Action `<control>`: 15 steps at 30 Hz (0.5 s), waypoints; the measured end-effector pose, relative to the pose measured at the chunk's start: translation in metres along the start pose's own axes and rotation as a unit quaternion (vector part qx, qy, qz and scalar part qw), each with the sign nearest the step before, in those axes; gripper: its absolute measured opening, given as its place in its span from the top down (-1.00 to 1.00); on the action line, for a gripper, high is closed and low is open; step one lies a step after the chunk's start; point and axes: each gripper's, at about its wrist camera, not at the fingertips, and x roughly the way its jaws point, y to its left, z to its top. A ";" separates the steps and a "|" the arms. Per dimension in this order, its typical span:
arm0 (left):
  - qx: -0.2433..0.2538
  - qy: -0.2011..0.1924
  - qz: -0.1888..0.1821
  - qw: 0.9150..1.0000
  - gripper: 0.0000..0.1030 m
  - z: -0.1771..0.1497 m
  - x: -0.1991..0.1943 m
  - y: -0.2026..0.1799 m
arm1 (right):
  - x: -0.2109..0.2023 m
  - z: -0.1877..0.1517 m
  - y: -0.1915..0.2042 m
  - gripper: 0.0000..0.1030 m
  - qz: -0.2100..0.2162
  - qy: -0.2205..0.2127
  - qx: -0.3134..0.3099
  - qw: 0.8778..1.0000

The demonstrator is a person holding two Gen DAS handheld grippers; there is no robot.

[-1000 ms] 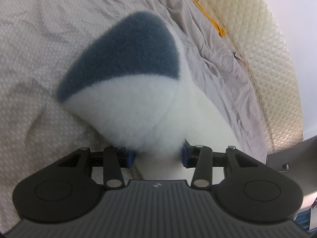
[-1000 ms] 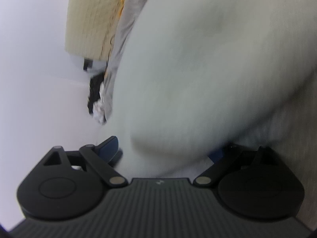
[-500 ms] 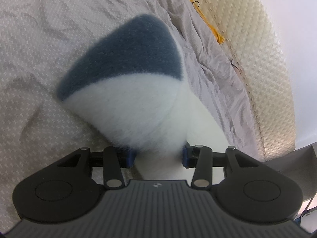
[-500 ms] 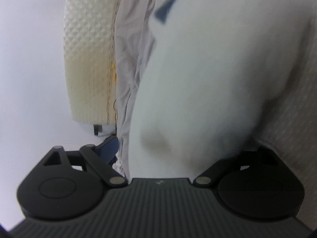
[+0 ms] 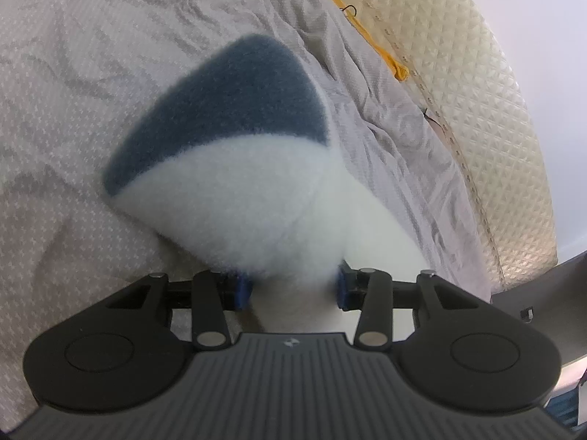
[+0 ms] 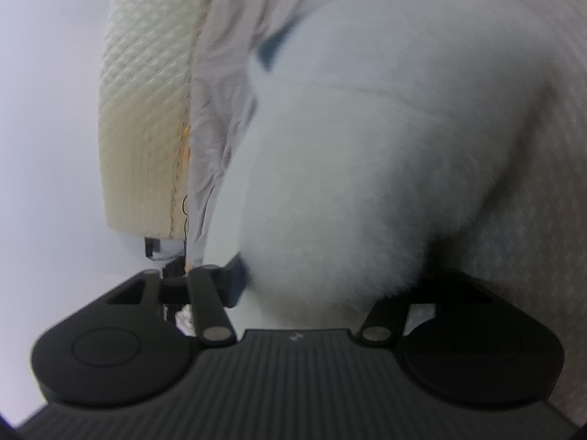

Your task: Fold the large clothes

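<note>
A fluffy white fleece garment (image 5: 234, 198) with a blue-grey panel (image 5: 234, 99) hangs bunched over the grey bedsheet (image 5: 73, 73). My left gripper (image 5: 291, 286) is shut on a bunch of its white fleece, which hides the fingertips. In the right wrist view the same white fleece (image 6: 367, 168) fills the middle, with a small blue-grey patch (image 6: 269, 49) at the top. My right gripper (image 6: 323, 286) is shut on the fleece; its right finger is hidden behind the fabric.
The bed's cream quilted mattress edge (image 5: 477, 73) runs along the right, with a yellow strip (image 5: 389, 58) under the sheet's edge. In the right wrist view the mattress side (image 6: 146, 128) and a white wall (image 6: 47, 146) are at the left.
The right gripper has closed in on the fleece and swung, so the mattress edge now stands upright at the left. The left gripper keeps its hold and has shifted slightly.
</note>
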 end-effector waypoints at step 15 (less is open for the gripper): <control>0.034 0.012 -0.044 0.998 0.28 0.008 -0.038 -0.018 | -0.065 -0.020 0.064 0.40 -0.009 -0.029 -0.150 0.988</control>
